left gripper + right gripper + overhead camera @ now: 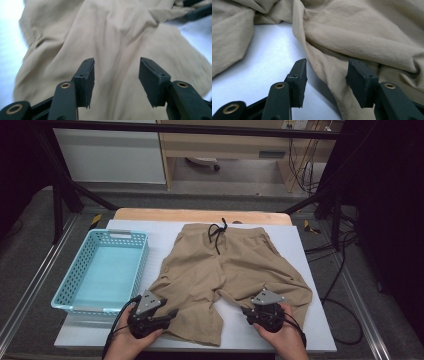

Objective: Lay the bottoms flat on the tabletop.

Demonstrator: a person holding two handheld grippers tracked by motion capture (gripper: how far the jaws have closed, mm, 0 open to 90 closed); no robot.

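Right gripper (325, 82) low over white table surface (269, 62), jaws parted, folded hem edge of tan shorts (362, 32) lying in the gap without pad contact, second fabric fold at upper left, creases running diagonally right

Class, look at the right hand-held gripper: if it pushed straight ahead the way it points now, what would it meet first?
Probably the inner edge of the tan shorts leg, which already lies between the right hand-held gripper's open jaws.

Shorts' (225, 270) hem beneath left gripper (172, 312)
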